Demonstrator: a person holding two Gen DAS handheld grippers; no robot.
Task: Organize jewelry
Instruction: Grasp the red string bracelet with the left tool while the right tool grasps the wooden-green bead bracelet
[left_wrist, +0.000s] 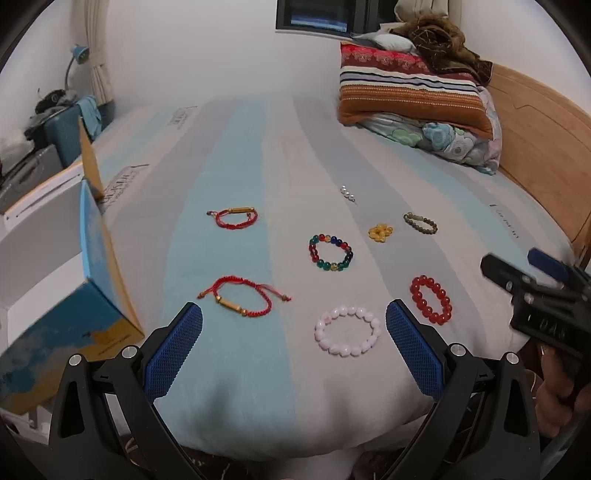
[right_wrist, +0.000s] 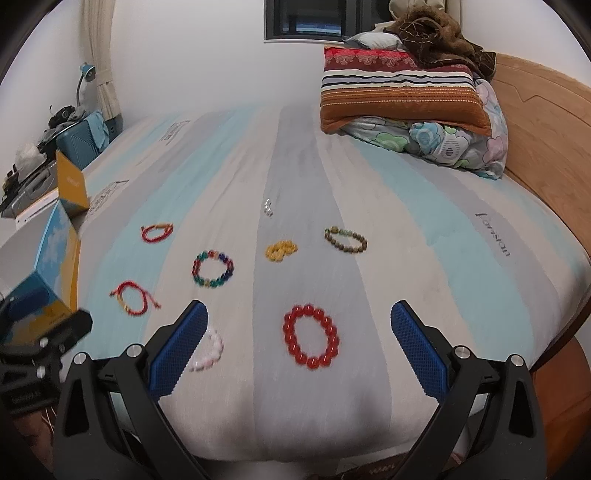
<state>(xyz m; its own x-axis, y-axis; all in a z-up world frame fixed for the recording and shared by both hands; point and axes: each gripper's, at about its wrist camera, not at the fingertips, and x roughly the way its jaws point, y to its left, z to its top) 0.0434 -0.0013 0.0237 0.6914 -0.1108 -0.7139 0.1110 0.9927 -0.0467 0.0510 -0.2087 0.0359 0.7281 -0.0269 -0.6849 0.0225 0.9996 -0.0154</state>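
Eight pieces of jewelry lie spread on a striped bedspread (left_wrist: 258, 369), none yet gathered. Nearest the left gripper (left_wrist: 294, 325) is a pale pink bead bracelet (left_wrist: 347, 331), lying flat just ahead and slightly right of centre between its fingers, with a red cord bracelet with a gold tube (left_wrist: 242, 301) just ahead to the left. The right gripper (right_wrist: 299, 325) faces a red bead bracelet (right_wrist: 311, 336), which sits almost squarely between its fingers, its oval running away from the camera; that pairing looks the likeliest first pick. Both grippers are spread wide and hold nothing, hovering short of the beads.

Farther out lie a multicoloured bead bracelet (left_wrist: 331, 253), a second red cord bracelet (left_wrist: 236, 216), a yellow bead cluster (left_wrist: 380, 232), an olive-green bead bracelet (left_wrist: 420, 222) and a small silver piece (left_wrist: 347, 193), all well apart from one another.

A blue-and-yellow cardboard box (left_wrist: 85, 295) stands open at the bed's left edge, nearer the left hand; its contents cannot be made out. Folded blankets (left_wrist: 413, 96) are stacked at the far right by the wooden headboard (left_wrist: 535, 129).
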